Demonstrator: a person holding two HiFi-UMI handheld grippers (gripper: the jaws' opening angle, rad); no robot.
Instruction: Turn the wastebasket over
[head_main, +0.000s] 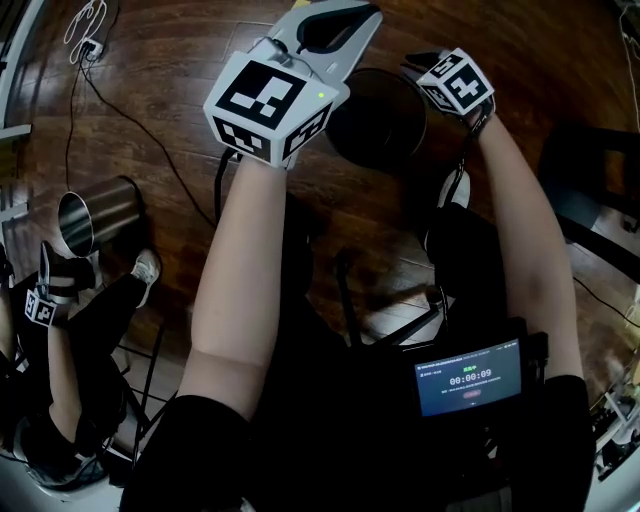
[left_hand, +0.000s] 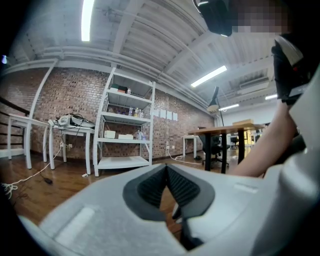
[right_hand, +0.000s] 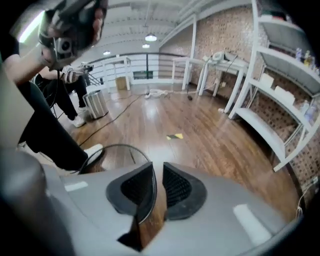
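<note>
On the dark wooden floor (head_main: 160, 60) I see a black wastebasket (head_main: 375, 115), a steel bin (head_main: 95, 215) and a loose cable (head_main: 128, 115).

In the head view, the wastebasket (head_main: 385, 125) is partly covered by the left gripper (head_main: 335, 20); its base is hidden.

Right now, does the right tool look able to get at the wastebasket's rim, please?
Probably yes: the right tool is at the wastebasket, whose thin rim runs between the slightly parted jaws, and nothing else appears to block it.
</note>
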